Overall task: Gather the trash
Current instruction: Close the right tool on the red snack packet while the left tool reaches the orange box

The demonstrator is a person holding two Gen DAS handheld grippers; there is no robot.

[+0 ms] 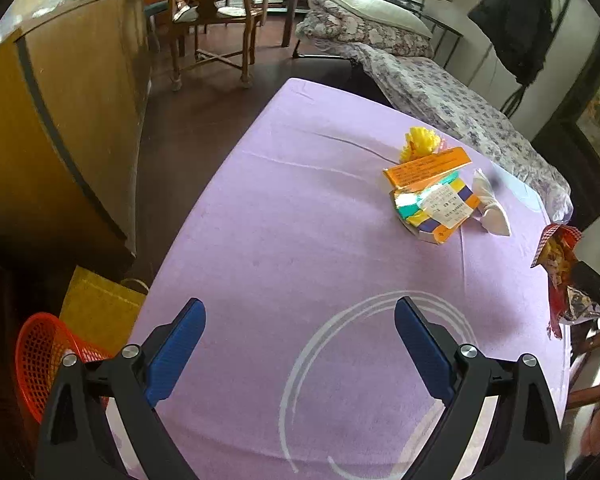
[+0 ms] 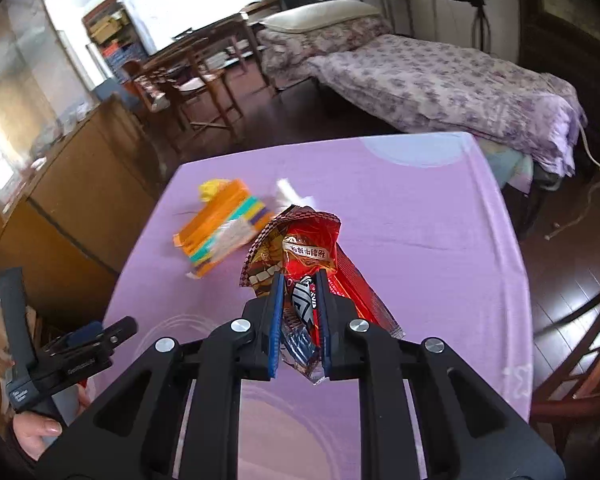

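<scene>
Step in hand: I carry wrappers clamped in right gripper, above table. Left gripper spread wide, empty. Cartons remain mid-table. Next: drop wrappers into basket beside table.

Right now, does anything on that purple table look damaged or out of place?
Yes. The orange carton mid-table is crushed and torn open, beside a crumpled white tissue and yellow wrapper. The right gripper holds crinkled snack wrappers.
</scene>
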